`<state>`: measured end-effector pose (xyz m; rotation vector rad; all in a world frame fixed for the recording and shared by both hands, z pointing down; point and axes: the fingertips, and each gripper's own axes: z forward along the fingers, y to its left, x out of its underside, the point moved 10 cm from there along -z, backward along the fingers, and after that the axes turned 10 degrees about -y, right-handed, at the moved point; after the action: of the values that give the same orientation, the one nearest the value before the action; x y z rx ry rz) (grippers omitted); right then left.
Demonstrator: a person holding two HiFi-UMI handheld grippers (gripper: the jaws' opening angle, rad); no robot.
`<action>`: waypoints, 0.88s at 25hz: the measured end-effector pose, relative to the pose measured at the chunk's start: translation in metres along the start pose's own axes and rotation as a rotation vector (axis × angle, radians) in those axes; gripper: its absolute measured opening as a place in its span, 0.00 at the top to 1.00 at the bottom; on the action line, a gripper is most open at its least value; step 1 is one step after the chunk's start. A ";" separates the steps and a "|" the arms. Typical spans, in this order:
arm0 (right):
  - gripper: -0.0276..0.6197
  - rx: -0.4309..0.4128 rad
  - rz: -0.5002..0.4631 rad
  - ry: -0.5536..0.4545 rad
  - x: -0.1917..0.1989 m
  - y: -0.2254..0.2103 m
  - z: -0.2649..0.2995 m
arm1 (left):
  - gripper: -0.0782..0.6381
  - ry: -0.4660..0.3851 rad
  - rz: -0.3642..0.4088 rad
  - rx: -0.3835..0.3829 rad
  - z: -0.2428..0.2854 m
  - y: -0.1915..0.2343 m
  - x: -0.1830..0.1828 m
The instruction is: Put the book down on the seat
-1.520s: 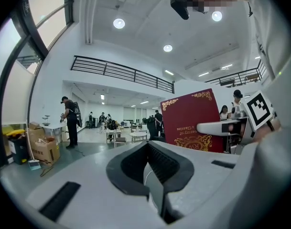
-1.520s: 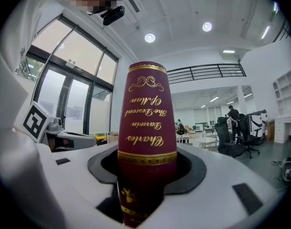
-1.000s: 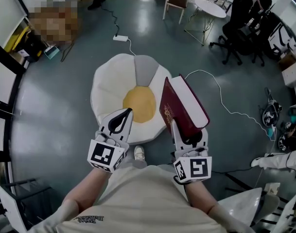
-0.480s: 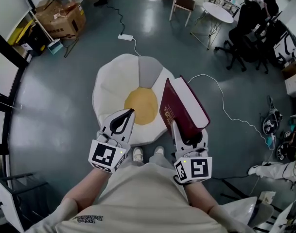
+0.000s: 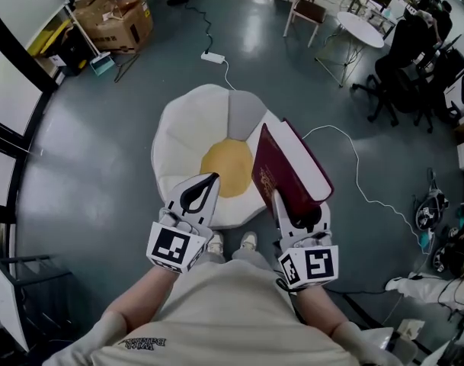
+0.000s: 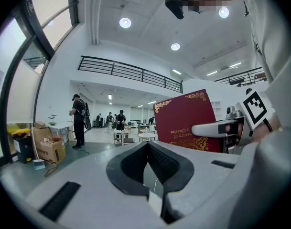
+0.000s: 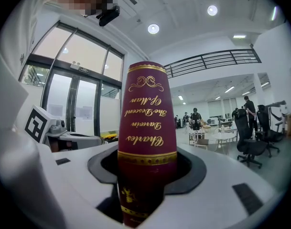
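Observation:
The seat [image 5: 184, 139] is a low flower-shaped cushion on the floor, white with one grey petal and a yellow centre [image 5: 226, 166]. My right gripper [image 5: 286, 204] is shut on a thick dark red book [image 5: 286, 168], which it holds upright on its edge above the seat's right side. In the right gripper view the gold-lettered spine [image 7: 146, 123] stands between the pads of that gripper [image 7: 146, 175]. My left gripper [image 5: 209, 180] hangs over the seat's near edge, shut on nothing. In the left gripper view the left gripper [image 6: 149, 168] sees the book's cover [image 6: 183, 120] to its right.
A white cable [image 5: 361, 181] runs across the grey floor right of the seat. A power strip [image 5: 212, 56] lies beyond it. Cardboard boxes [image 5: 117, 17] stand at the far left, a chair [image 5: 306, 14], a round table [image 5: 360, 29] and seated people at the far right. My shoes [image 5: 232, 242] touch the seat's near edge.
The seat has drawn a little nearer in the head view and both shoes now show at its edge. Both grippers keep their pose, with the book still held.

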<state>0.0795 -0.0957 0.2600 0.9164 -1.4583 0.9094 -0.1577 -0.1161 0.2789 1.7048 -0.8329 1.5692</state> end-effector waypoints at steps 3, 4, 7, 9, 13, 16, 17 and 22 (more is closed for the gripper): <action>0.62 -0.009 0.014 0.014 0.005 -0.001 0.002 | 0.88 0.004 0.004 -0.010 0.002 -0.001 0.002; 0.61 -0.012 0.018 0.021 0.006 -0.003 0.001 | 0.88 0.005 0.003 -0.014 0.003 -0.002 0.004; 0.62 -0.017 0.024 0.042 0.010 -0.009 0.002 | 0.88 0.011 0.002 -0.018 0.010 -0.005 0.006; 0.61 -0.014 0.030 0.061 0.012 -0.015 0.006 | 0.88 0.013 0.002 -0.018 0.016 -0.005 0.008; 0.61 0.000 0.047 0.109 0.022 -0.025 0.017 | 0.88 0.009 0.004 -0.017 0.028 -0.002 0.013; 0.62 0.000 0.052 0.147 0.032 -0.034 0.028 | 0.88 -0.003 0.004 -0.017 0.040 -0.001 0.021; 0.61 -0.003 0.054 0.160 0.035 -0.038 0.034 | 0.88 -0.006 0.002 -0.019 0.045 -0.001 0.025; 0.62 -0.006 0.034 0.224 0.063 -0.062 0.074 | 0.88 -0.012 -0.018 -0.017 0.077 0.011 0.057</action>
<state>0.1034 -0.1910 0.3206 0.7611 -1.2872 0.9988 -0.1179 -0.1865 0.3318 1.7071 -0.8321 1.5372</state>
